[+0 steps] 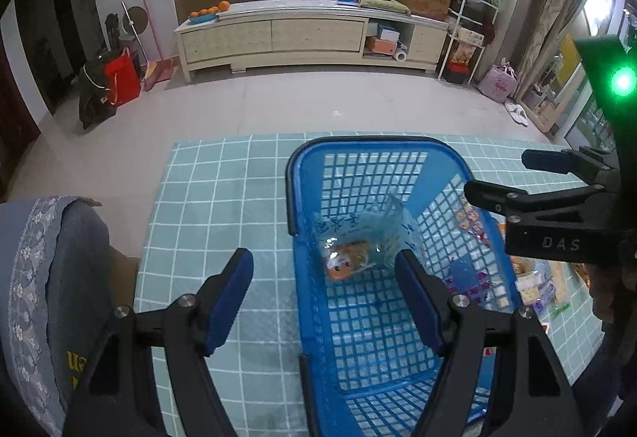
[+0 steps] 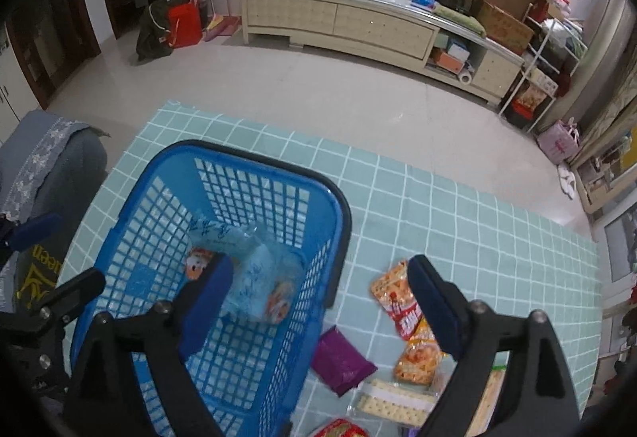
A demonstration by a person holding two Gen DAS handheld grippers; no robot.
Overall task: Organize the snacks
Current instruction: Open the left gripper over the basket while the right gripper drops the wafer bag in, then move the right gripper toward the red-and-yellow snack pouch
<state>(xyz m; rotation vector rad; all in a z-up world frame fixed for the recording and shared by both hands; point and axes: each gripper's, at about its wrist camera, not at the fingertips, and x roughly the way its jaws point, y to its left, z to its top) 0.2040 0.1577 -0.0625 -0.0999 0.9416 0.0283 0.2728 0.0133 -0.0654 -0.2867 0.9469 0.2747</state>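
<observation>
A blue mesh basket (image 1: 306,317) (image 2: 131,234) stands on a teal checked tablecloth (image 1: 223,198) (image 2: 438,206). Inside it lies a pale blue see-through snack bag (image 1: 358,242) (image 2: 254,277) with orange pieces. My left gripper (image 1: 324,297) is open and straddles the basket's left wall, touching nothing. My right gripper (image 2: 320,305) is open wide above the basket's right wall, with nothing between its pads. It also shows at the right of the left wrist view, right gripper (image 1: 497,174). Beside the basket lie an orange-red cracker packet (image 2: 392,293), an orange packet (image 2: 418,357) and a purple packet (image 2: 340,361).
A clear cracker packet (image 2: 394,401) and a red packet (image 2: 342,429) lie near the table's front edge. A chair with a grey embroidered cover (image 1: 47,277) (image 2: 51,158) stands at the table's left. A low cream cabinet (image 1: 310,34) lines the far wall across open floor.
</observation>
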